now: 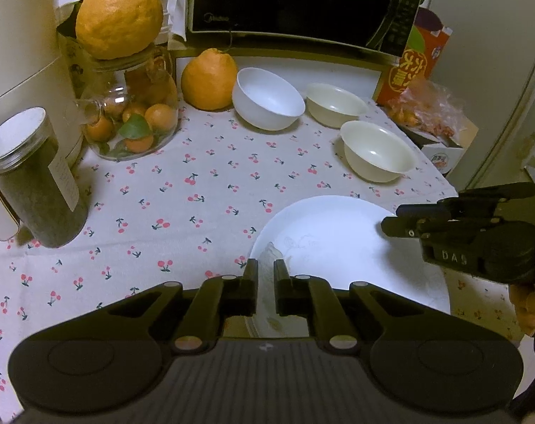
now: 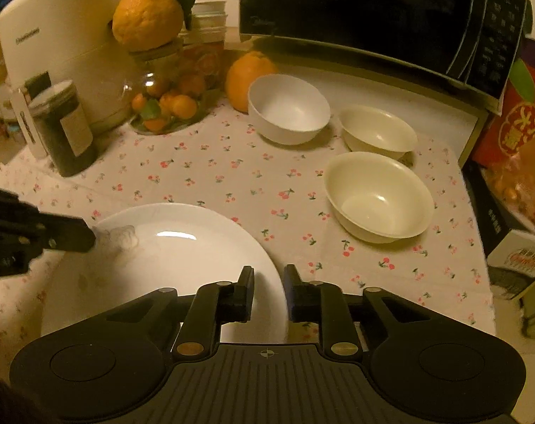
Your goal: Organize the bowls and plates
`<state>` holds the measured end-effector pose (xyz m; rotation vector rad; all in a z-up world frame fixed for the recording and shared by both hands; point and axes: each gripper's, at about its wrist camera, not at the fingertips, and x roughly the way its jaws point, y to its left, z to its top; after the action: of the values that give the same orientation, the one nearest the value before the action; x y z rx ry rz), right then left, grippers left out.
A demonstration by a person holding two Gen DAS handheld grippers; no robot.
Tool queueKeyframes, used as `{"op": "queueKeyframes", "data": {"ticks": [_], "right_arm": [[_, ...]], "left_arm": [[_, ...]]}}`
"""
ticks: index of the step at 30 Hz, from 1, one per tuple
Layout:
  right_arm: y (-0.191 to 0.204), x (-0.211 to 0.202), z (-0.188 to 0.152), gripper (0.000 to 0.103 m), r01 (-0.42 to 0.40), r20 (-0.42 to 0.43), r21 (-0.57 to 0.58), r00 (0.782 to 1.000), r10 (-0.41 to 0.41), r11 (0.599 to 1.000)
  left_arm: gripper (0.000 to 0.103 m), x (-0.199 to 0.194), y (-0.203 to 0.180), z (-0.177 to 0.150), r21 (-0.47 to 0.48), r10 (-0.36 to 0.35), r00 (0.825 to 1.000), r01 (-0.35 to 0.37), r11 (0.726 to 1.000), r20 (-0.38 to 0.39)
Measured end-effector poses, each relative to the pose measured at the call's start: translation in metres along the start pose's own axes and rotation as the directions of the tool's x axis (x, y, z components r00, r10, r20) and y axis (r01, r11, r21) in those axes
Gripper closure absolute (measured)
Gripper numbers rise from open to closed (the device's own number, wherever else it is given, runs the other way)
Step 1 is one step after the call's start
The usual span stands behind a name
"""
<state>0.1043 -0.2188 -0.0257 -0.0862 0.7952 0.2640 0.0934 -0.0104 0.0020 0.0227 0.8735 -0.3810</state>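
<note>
While the round white ceramic plate (image 2: 182,247) lies on the cherry-print desk (image 1: 196,183), left tongs (image 1: 265,272) pinch its near rim and right tongs (image 2: 269,279) straddle its other edge, slightly spread (apparently a two-sided lift); next, carrying it level, clear of the cream bowls (image 2: 378,196).

My left gripper (image 1: 265,272) straddles the white plate's (image 1: 345,240) near rim.
Three bowls sit far right: white bowl (image 1: 267,98), two cream bowls (image 1: 336,104).
</note>
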Motion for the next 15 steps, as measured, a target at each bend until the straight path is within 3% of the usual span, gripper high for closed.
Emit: {"op": "queueKeyframes", "data": {"ticks": [8,10,13,15], "right_arm": [[-0.005,-0.003,0.009,0.082,-0.002,0.040,0.042,0.999,0.000,0.999],[-0.006,-0.004,0.011,0.081,-0.002,0.040,0.050,0.999,0.000,0.999],[-0.008,-0.005,0.014,0.073,-0.003,0.042,0.065,0.999,0.001,0.998],[-0.009,-0.006,0.015,0.063,-0.004,0.044,0.077,0.999,0.000,0.997]], "left_arm": [[0.092,0.000,0.002,0.000,-0.024,-0.014,1.000,0.014,1.000,0.001],[0.087,-0.001,0.002,0.001,-0.031,-0.013,1.000,0.014,0.999,0.009],[0.078,-0.002,0.003,0.003,-0.041,-0.007,1.000,0.007,0.999,0.016],[0.076,-0.002,0.004,0.004,-0.050,-0.009,1.000,0.010,0.999,0.019]]}}
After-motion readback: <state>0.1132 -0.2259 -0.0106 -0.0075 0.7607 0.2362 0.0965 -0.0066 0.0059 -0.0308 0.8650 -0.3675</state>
